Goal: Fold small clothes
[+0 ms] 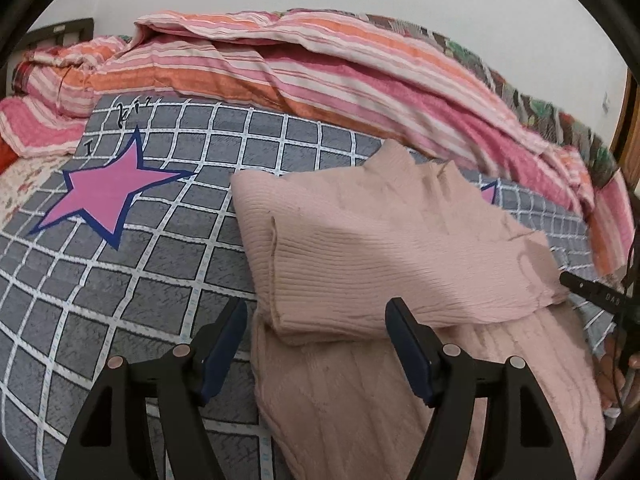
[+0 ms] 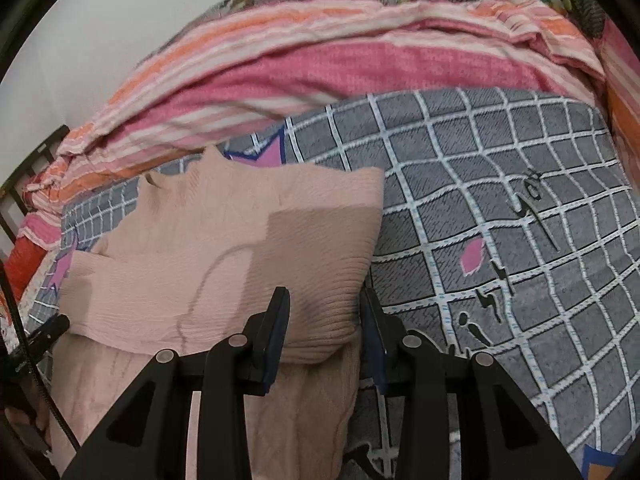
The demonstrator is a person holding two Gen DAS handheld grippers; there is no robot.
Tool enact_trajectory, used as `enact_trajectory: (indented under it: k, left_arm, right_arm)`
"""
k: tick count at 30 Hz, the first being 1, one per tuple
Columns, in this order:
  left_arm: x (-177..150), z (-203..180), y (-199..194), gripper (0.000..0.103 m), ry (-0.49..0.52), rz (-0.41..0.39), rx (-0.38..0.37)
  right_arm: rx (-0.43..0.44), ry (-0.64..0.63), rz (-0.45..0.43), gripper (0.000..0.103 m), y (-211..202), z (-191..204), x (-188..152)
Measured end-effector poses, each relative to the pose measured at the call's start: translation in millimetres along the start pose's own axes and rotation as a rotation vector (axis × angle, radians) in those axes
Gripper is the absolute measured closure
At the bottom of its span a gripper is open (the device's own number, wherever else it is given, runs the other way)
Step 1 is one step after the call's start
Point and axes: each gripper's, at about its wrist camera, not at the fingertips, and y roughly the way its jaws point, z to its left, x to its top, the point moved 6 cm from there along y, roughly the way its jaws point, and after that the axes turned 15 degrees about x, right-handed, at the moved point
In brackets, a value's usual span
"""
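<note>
Evidently mid-fold: pink ribbed sweater (image 1: 392, 256) lies on grey checked bedspread (image 1: 120, 280), sleeves doubled across body to narrow it. Left gripper (image 1: 316, 344) jaws spread, empty, straddling sleeve cuff. Right gripper (image 2: 324, 332) jaws apart around folded corner, not clamped.

One pale pink knit sweater (image 1: 400, 248) (image 2: 224, 248) lies on the bed, partly folded. The upper portion, finely ribbed, is doubled over the lower portion, which shows a cable-type pattern. The collar end points toward the far side. The fold edge is rounded, not pressed flat.
</note>
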Motion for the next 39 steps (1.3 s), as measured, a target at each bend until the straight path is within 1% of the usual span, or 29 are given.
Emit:
enact_trajectory:
  k: [2, 3, 4, 6, 9, 12, 13, 15, 17, 19, 21, 23, 26, 29, 30, 32, 34, 35, 37, 39]
  left_arm:
    - [-2.4, 0.0, -3.5, 0.033, -0.005, 0.001, -0.030]
    - [-4.1, -0.3, -6.6, 0.033, -0.004, -0.002, -0.044]
    - [-5.3, -0.4, -8.9, 0.033, -0.001, -0.005, -0.049]
    - [-8.7, -0.2, -13.9, 0.033, 0.009, -0.010, -0.053]
    - [-12.9, -0.1, -20.1, 0.033, 0.025, -0.020, -0.054]
    - [-18.9, -1.1, -28.2, 0.033, 0.040, -0.032, -0.049]
    - [-21.5, -2.3, -30.2, 0.033, 0.047, -0.029, -0.052]
    - [-27.3, -3.9, -33.4, 0.033, 0.062, -0.024, -0.050]
    - [-37.0, -2.7, -39.8, 0.033, 0.077, -0.024, -0.034]
    - [-48.7, 1.5, -47.3, 0.033, 0.079, -0.018, -0.036]
    - [-59.9, 7.5, -54.3, 0.033, 0.067, -0.016, -0.037]
    - [-73.4, 13.3, -68.3, 0.033, 0.070, -0.040, -0.035]
    - [-88.7, 21.6, -88.3, 0.033, 0.061, -0.070, -0.049]
    - [-105.5, 30.7, -104.5, 0.033, 0.005, -0.073, -0.087]
    - [-110.3, 31.1, -106.9, 0.033, 0.001, -0.068, -0.092]
    - [-124.2, 30.4, -115.3, 0.034, 0.030, -0.061, -0.076]
    - [-134.5, 27.9, -122.2, 0.034, 0.059, -0.064, -0.057]
    - [-140.9, 27.1, -126.1, 0.034, 0.064, -0.057, -0.063]
    - [-150.8, 26.9, -132.2, 0.034, 0.062, -0.042, -0.077]
    - [-159.6, 26.9, -138.7, 0.035, 0.058, -0.033, -0.092]
  right_arm:
    - [0.004, -0.010, -0.024, 0.064, -10.5, 3.0, -1.1]
    - [0.006, -0.015, -0.038, 0.060, -16.9, 4.2, -2.9]
    - [0.007, -0.018, -0.048, 0.059, -21.9, 5.0, -4.5]
    - [0.003, -0.023, -0.061, 0.059, -32.0, 6.8, -8.7]
    - [-0.007, -0.027, -0.082, 0.053, -44.8, 10.2, -12.0]
    - [-0.013, -0.050, -0.096, 0.052, -56.8, 15.9, -15.1]
    - [-0.012, -0.057, -0.092, 0.050, -60.5, 18.6, -18.3]
    - [0.004, -0.065, -0.074, 0.049, -66.2, 21.2, -29.7]
    - [0.026, -0.061, -0.049, 0.049, -72.9, 24.1, -48.0]
    - [0.054, -0.061, -0.023, 0.049, -79.7, 27.0, -68.1]
    - [0.045, -0.069, -0.012, 0.049, -88.3, 27.5, -90.2]
    - [0.034, -0.077, 0.004, 0.049, -94.7, 28.2, -110.1]
    - [0.020, -0.109, -0.020, 0.049, -110.7, 34.7, -126.8]
    - [0.054, -0.047, -0.065, 0.049, -126.3, 32.3, -140.2]
    - [0.072, -0.027, -0.078, 0.048, -131.5, 32.0, -145.8]
    - [0.074, -0.024, -0.094, 0.049, -142.8, 34.8, -157.5]
    - [0.041, -0.052, -0.105, 0.049, -152.7, 37.6, -167.2]
    - [0.036, -0.060, -0.099, 0.049, -155.7, 38.5, -172.0]
    - [0.052, -0.055, -0.073, 0.054, -160.0, 40.9, -184.0]
    - [0.065, -0.049, -0.047, 0.056, -164.9, 43.7, -195.7]
